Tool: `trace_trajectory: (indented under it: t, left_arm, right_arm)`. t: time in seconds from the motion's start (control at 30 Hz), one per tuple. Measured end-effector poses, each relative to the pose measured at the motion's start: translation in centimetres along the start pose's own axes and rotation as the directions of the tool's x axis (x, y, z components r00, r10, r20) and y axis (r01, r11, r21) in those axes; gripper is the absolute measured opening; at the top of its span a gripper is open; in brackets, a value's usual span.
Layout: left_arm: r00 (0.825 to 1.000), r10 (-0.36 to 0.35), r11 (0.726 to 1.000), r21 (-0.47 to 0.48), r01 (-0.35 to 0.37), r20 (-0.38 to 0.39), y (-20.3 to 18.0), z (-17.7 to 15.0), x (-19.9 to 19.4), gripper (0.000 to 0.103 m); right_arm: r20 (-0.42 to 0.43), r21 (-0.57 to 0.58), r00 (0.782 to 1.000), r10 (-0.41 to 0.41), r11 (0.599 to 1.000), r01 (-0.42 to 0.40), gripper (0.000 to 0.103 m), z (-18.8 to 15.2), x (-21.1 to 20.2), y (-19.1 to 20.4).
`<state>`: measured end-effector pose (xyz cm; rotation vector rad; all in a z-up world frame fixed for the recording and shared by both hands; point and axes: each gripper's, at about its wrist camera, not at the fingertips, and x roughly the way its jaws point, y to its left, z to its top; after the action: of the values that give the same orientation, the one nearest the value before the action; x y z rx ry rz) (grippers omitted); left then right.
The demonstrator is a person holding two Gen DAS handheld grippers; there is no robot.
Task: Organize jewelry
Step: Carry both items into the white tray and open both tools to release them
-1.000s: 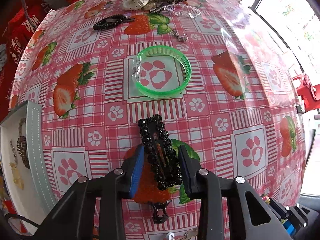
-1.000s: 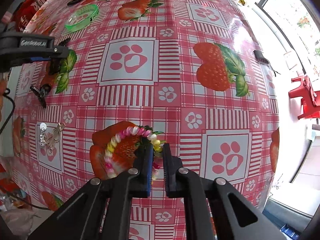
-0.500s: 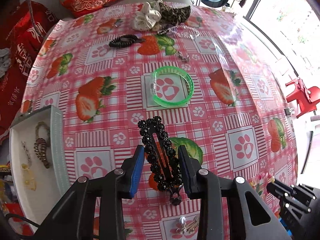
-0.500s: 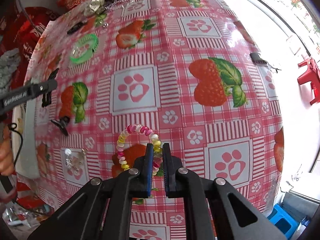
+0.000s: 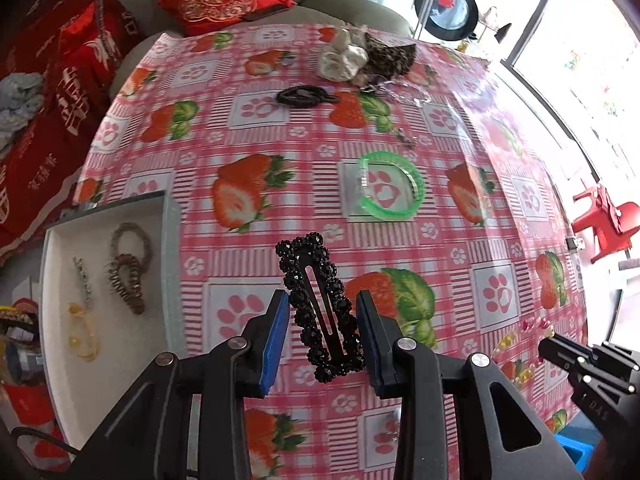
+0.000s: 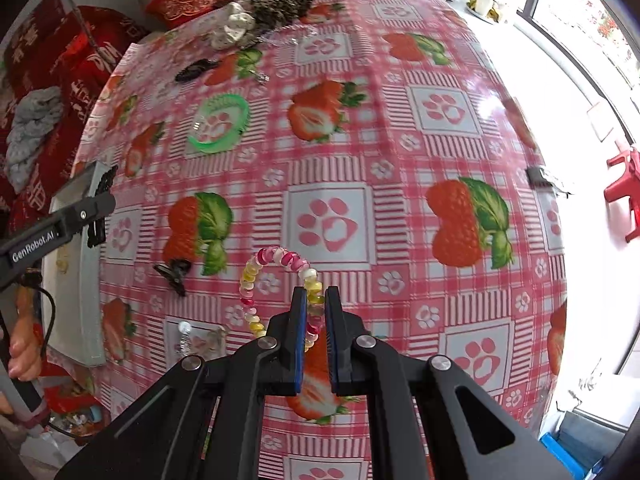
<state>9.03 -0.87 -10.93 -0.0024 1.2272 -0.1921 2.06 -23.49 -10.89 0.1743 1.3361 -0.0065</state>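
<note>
Tray [image 5: 170,264] lies left: keep left gripper [image 5: 322,332] clenched on the black hair clip [image 5: 320,312], right gripper [image 6: 316,316] clenched on the bead bracelet [image 6: 276,284]; lower each inside before you release.

White lettering "GenRobot.AI" runs along the side of the left gripper [image 6: 100,216], seen far left of the right tool. Red bags [image 5: 60,112] up-left of the left tool carry large white Chinese characters, too distorted to read. Small pale marks on the right gripper [image 5: 548,350], low right of the left tool, cannot be made out.
</note>
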Motion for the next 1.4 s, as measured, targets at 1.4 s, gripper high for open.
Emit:
trace_trajectory:
  t: [1.4]
  left_arm:
    - [0.979, 0.179, 0.874, -0.441, -0.206, -0.103, 22.6, -13.9, -2.1, 0.041]
  right_arm:
    - [-0.200, -0.508, 0.947, 0.252, 0.799, -0.320, 0.010, 0.6, 4.7, 31.5]
